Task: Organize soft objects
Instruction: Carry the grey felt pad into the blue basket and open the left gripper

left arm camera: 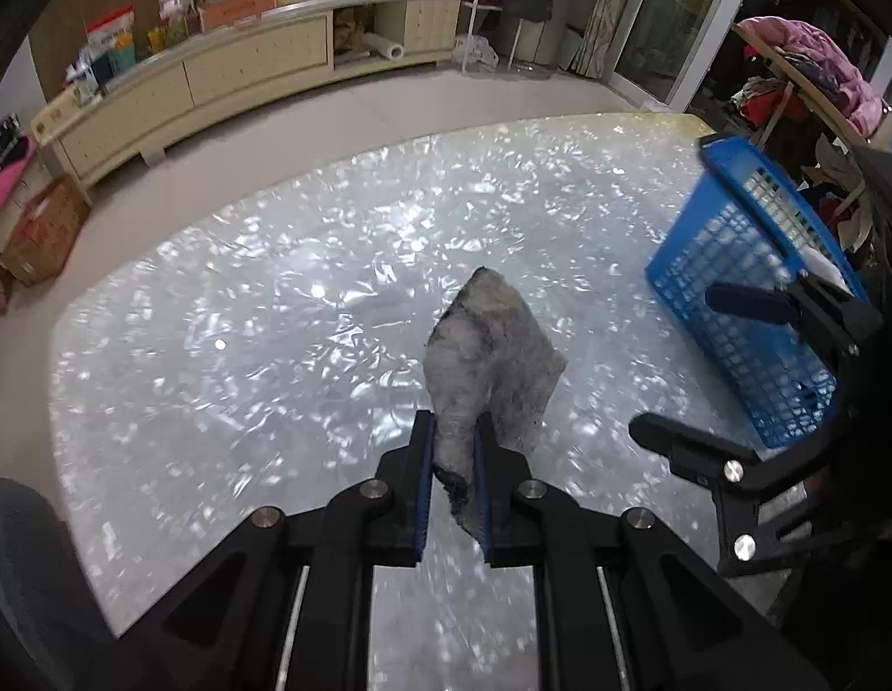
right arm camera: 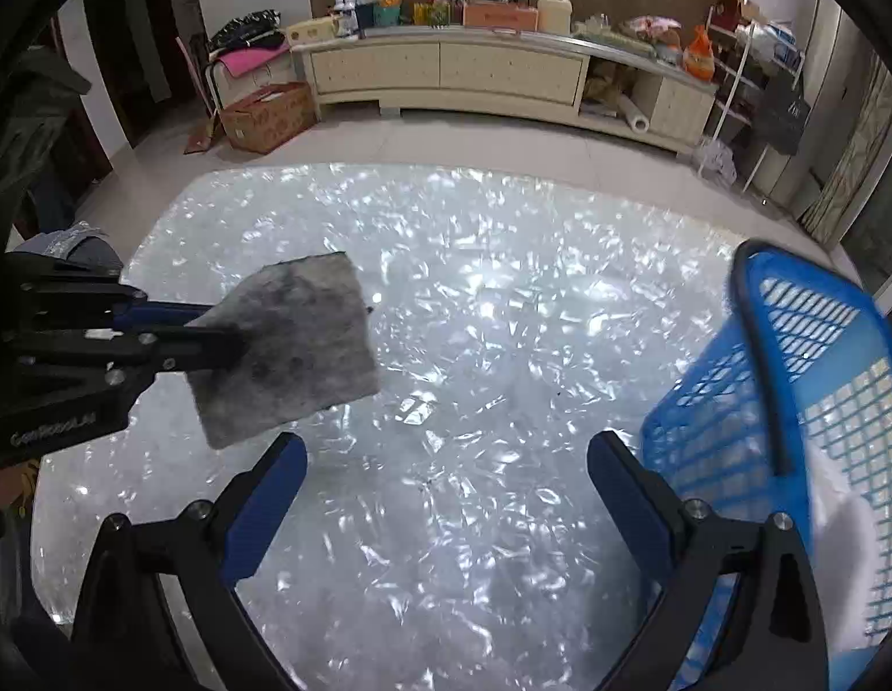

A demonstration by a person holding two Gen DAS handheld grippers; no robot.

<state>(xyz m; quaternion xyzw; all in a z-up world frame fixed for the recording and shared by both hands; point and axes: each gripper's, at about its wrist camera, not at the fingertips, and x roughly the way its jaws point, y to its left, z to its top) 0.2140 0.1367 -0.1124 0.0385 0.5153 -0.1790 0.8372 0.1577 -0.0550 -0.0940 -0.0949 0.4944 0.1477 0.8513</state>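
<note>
My left gripper (left arm camera: pixel 454 432) is shut on a grey, dirty soft pad (left arm camera: pixel 492 345) and holds it above the shiny table. In the right wrist view the pad (right arm camera: pixel 296 345) is a flat grey square at the left, held by the left gripper (right arm camera: pixel 227 334). My right gripper (right arm camera: pixel 446 460) is open and empty over the table; it also shows in the left wrist view (left arm camera: pixel 670 368). A blue mesh basket (right arm camera: pixel 791 403) stands at the right, with something white inside it. It shows at the right in the left wrist view too (left arm camera: pixel 733 288).
The table (right arm camera: pixel 446 288) has a glossy, crinkled silver top. Beyond it are a tiled floor, a long cream sideboard (right arm camera: pixel 474 75) with clutter and a cardboard box (right arm camera: pixel 267 115). A rack of clothes (left arm camera: pixel 808 69) stands behind the basket.
</note>
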